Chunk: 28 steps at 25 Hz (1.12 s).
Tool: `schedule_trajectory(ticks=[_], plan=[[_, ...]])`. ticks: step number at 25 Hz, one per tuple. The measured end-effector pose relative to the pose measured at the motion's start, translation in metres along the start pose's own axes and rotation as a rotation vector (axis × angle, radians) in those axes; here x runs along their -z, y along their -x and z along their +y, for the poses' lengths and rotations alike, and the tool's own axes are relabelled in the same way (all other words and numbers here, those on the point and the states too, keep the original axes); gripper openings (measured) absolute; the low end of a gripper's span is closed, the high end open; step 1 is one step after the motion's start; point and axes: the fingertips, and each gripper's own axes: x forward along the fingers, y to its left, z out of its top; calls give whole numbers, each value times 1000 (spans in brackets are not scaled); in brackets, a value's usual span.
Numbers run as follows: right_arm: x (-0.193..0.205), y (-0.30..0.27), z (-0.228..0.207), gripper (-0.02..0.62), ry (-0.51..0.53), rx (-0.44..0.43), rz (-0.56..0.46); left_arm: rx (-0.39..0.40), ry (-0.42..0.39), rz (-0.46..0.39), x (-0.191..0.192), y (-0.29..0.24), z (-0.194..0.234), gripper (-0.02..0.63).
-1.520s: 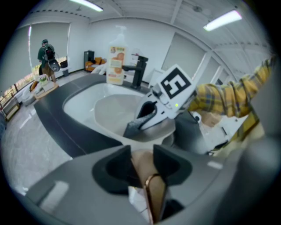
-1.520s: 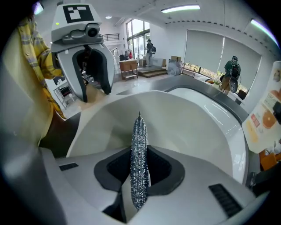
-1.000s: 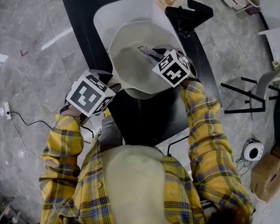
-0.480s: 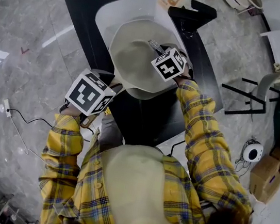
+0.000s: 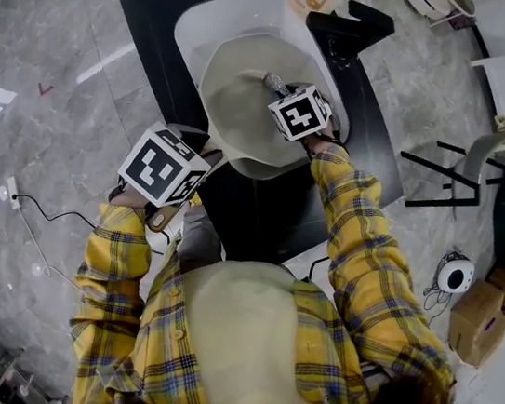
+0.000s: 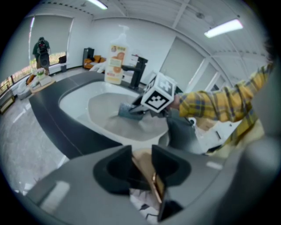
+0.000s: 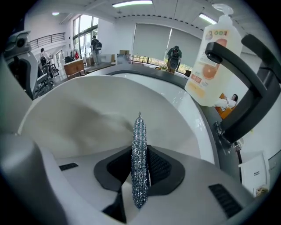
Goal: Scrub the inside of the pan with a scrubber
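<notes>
While our right claw (image 7: 140, 154) clamps the steel scrubber (image 7: 139, 132) inside the pale pan (image 5: 232, 118), which sits in the white sink (image 5: 196, 28), we grip the pan's wooden handle (image 6: 145, 171) with our left claw (image 6: 141, 160), its jaws just closing further.

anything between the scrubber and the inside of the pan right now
Nothing visible does. The right hand-held gripper grips the scrubber, which points straight at the bare inside of the pan.

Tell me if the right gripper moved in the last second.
Yes. The right gripper, gripping the scrubber, slid left in the head view, away from the black faucet, further over the pan.
</notes>
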Motion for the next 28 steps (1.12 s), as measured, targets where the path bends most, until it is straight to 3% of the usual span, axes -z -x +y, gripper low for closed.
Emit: schedule_trajectory(ticks=[7,13,28], plan=[[-7,4,14,83,-17,-30,-47,1,-8,3,0,-1,0,141],[-10,10,35,83,-7,-113,-60,4,-8,3,0,0,0,141],[-15,31,90,83,134,-424,-114,4,-18,7,0,-1,-1,141]])
